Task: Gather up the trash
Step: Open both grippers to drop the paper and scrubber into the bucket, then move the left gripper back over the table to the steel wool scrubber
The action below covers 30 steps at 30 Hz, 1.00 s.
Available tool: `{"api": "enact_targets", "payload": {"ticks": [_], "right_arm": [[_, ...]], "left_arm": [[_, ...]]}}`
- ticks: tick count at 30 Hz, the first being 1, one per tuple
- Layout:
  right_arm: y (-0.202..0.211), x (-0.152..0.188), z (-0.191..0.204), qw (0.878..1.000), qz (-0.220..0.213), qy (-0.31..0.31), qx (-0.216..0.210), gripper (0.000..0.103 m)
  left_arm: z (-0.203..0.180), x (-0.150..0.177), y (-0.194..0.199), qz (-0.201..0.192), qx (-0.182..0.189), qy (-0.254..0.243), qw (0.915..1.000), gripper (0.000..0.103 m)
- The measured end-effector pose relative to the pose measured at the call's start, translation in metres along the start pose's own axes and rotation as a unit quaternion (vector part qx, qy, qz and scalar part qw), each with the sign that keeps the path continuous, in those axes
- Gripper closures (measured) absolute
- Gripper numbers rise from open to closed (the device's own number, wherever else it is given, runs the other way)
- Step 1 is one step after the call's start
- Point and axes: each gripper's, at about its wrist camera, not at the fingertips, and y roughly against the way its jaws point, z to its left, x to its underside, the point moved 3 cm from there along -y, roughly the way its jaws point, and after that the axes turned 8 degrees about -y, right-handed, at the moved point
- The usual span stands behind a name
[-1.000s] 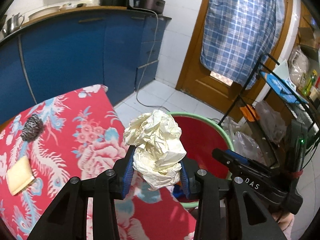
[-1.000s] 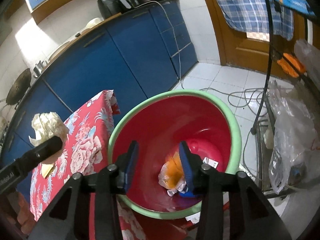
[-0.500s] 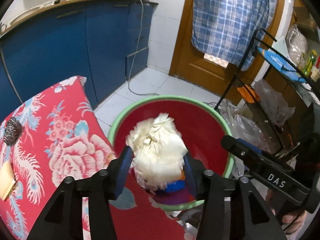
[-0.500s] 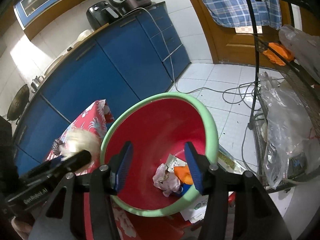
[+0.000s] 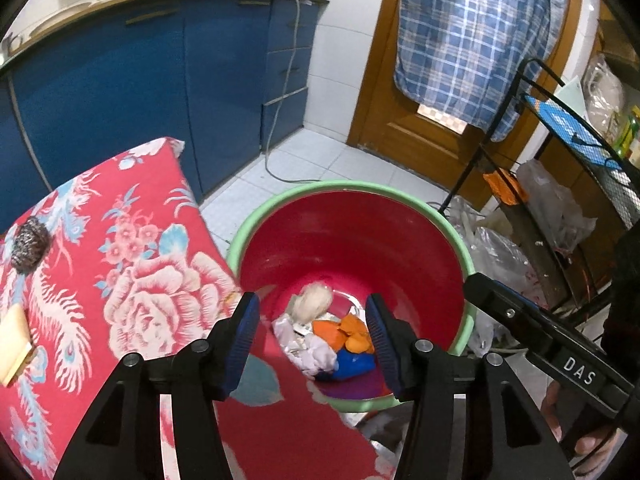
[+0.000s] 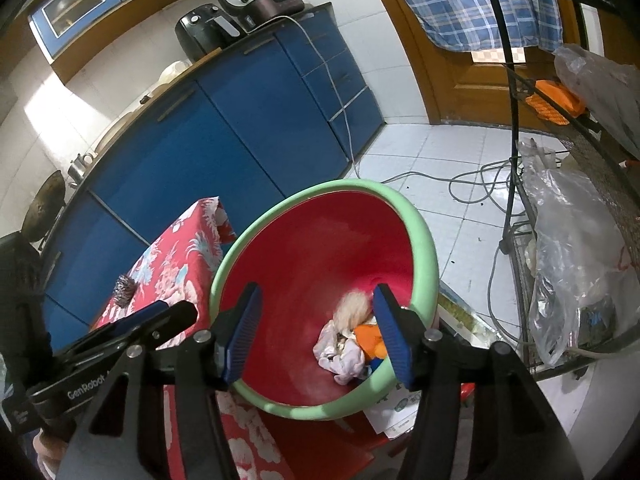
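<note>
The red bin with the green rim (image 5: 460,240) stands on the floor hard against the corner of the bench, so that rubbish lifted off the flowered red cloth (image 5: 132,280) need only be carried past the edge and let fall. That is why both claws sit over the bin's mouth, tilted downward into it.

The left claw (image 5: 312,338) hangs above the near side of the bin. Its jaws have just been opening and now stand about half apart with nothing between them. The pale paper ball (image 5: 314,302) is no longer gripped: it shows blurred low inside the bin, at or just above the heap, beside white scraps (image 5: 310,354), an orange piece (image 5: 344,334) and a blue piece (image 5: 354,366).

The right claw (image 6: 318,334) points into the bin from the other side. Its jaws have also just been opening, they are roughly half spread, and they hold and touch nothing; the heap is seen between them only because it lies far below.

Back on the bench, well away from the bin, a steel scourer (image 5: 30,242) and a yellowish flat pad (image 5: 12,342) lie on the cloth. Whether those count as trash I cannot tell.
</note>
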Motion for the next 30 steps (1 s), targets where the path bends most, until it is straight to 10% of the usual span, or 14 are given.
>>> {"api": "enact_targets", "payload": {"ticks": [30], "right_arm": [[0.010, 0.017, 0.042, 1.000, 0.015, 0.013, 0.000, 0.027]], "left_arm": [[0.212, -0.008, 0.039, -0.020, -0.203, 0.090, 0.9748, 0.046]]}}
